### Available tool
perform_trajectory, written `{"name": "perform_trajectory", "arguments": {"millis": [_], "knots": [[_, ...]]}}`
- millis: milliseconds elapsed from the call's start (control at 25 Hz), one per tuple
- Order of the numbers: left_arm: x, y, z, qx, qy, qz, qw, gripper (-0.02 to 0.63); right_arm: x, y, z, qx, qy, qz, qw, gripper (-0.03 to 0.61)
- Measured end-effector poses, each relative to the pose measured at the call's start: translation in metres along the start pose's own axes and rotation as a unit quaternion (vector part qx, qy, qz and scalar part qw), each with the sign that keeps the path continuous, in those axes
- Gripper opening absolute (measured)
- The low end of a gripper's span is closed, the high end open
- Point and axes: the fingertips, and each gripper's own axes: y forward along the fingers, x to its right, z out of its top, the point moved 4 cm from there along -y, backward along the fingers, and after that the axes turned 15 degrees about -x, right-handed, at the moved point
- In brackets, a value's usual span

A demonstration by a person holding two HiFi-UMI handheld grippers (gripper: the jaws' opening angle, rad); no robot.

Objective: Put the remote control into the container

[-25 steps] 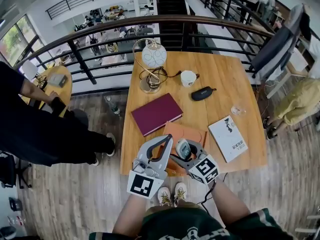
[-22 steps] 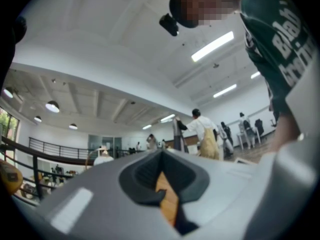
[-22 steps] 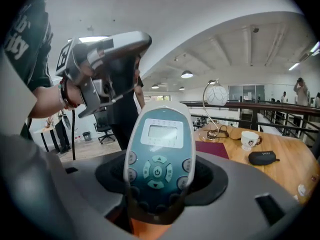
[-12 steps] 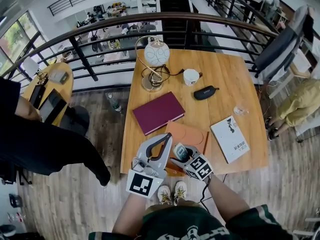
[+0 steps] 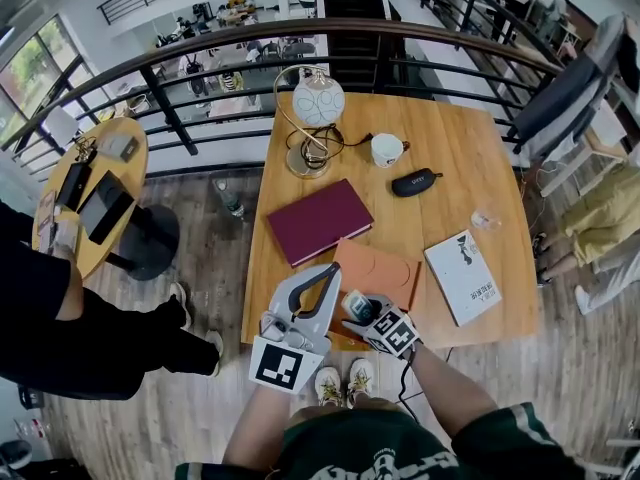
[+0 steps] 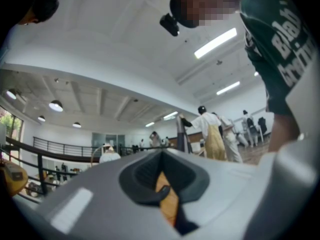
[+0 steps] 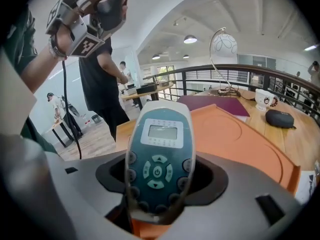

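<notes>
At the lower left of the head view, the left gripper hangs over the near edge of the table. Its jaws are pressed together with nothing between them; its own view shows only a thin orange sliver through the slit.

Just right of it, the right gripper is clamped on the remote control, which is in the air above the near corner of the orange container and not yet inside it.

The jaws pinch only the button end, so most of the remote sticks out unsupported. Its rounded casing could twist or slip in that hold, especially on a quick tilt. The container looks shallow, and it lies close to the table's near edge. A release too far back could leave the remote on the rim, or send it to the floor. The left gripper is also near enough to be bumped.

The remote's long axis runs along the jaws. Its screen end points away from the gripper, towards the upper left in the head view, with the face up.
</notes>
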Motion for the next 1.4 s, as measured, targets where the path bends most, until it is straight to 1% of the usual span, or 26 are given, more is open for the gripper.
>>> {"name": "perform_trajectory", "arguments": {"millis": [200, 360, 600, 760, 960, 1160, 1400], "knots": [[-0.004, -0.003, -0.001, 0.001, -0.002, 0.004, 1.0000, -0.003, -0.001, 0.015, -0.004, -0.032, 0.001, 0.003, 0.999, 0.293], [-0.005, -0.004, -0.004, -0.001, -0.003, 0.004, 1.0000, -0.003, -0.005, 0.026, -0.009, -0.072, -0.011, 0.008, 0.997, 0.293], [-0.007, -0.008, -0.005, -0.003, -0.011, 0.007, 0.9999, -0.003, -0.008, 0.037, -0.014, -0.118, -0.017, 0.003, 0.993, 0.293], [-0.010, -0.011, -0.007, -0.004, -0.012, 0.009, 0.9999, -0.003, -0.007, 0.043, -0.016, -0.144, -0.032, -0.012, 0.989, 0.293], [-0.011, -0.013, -0.010, -0.007, -0.018, 0.008, 0.9998, -0.003, -0.006, 0.047, -0.020, -0.166, -0.035, -0.028, 0.985, 0.293], [-0.011, -0.015, -0.015, -0.014, -0.006, 0.006, 0.9999, -0.003, -0.005, 0.052, -0.021, -0.172, -0.042, -0.039, 0.983, 0.293], [-0.012, -0.016, -0.014, -0.005, -0.023, 0.004, 0.9997, -0.003, -0.005, 0.052, -0.022, -0.177, -0.040, -0.045, 0.982, 0.293]]}}
